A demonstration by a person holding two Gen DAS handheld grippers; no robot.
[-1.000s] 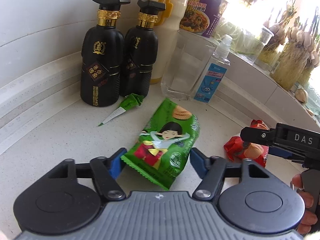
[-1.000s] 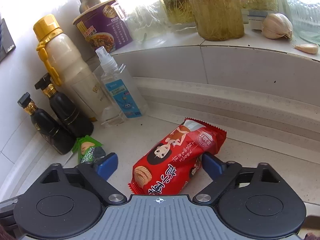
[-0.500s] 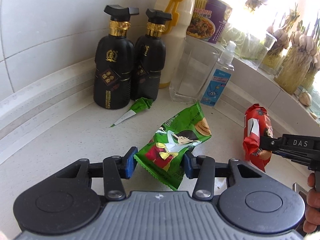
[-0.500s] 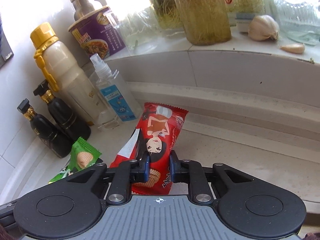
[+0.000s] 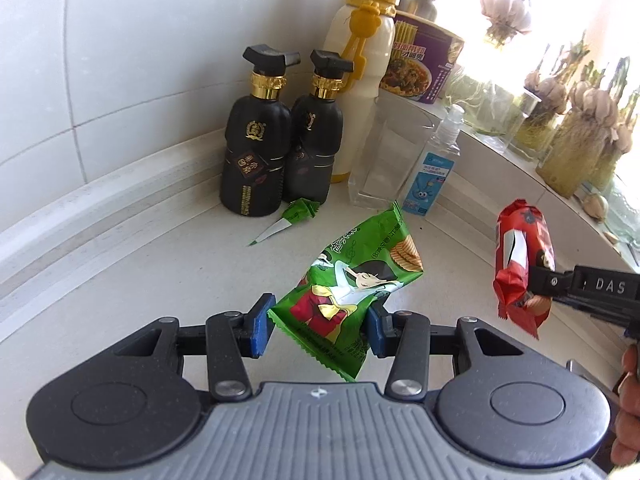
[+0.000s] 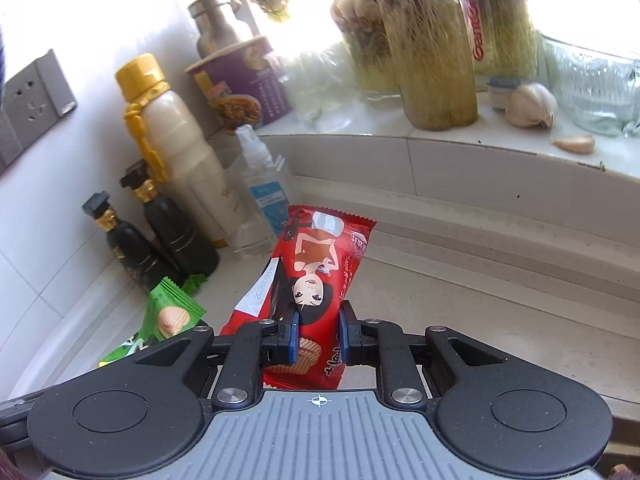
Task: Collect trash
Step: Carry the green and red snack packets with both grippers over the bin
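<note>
Left tool (image 5: pixel 318 330): clamped on green snack packet (image 5: pixel 356 280), lifted above the tabletop (image 5: pixel 140 280).
Right tool (image 6: pixel 319 338): clamped on red snack packet (image 6: pixel 316 276), held up.
Tabletop: pale speckled stone, white tiled wall behind.
Back corner: two black bottles (image 5: pixel 256 152), one green scrap (image 5: pixel 296 214).

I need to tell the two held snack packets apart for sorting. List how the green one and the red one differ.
Colour: the green packet is green, the red packet red.
Holder: the left gripper clamps the green packet; the right gripper clamps the red one.
Grip: the left fingers sit wide across the green packet; the right fingers pinch the red packet narrow.
Shared: both are cartoon-printed snack wrappers lifted off the counter.
</note>
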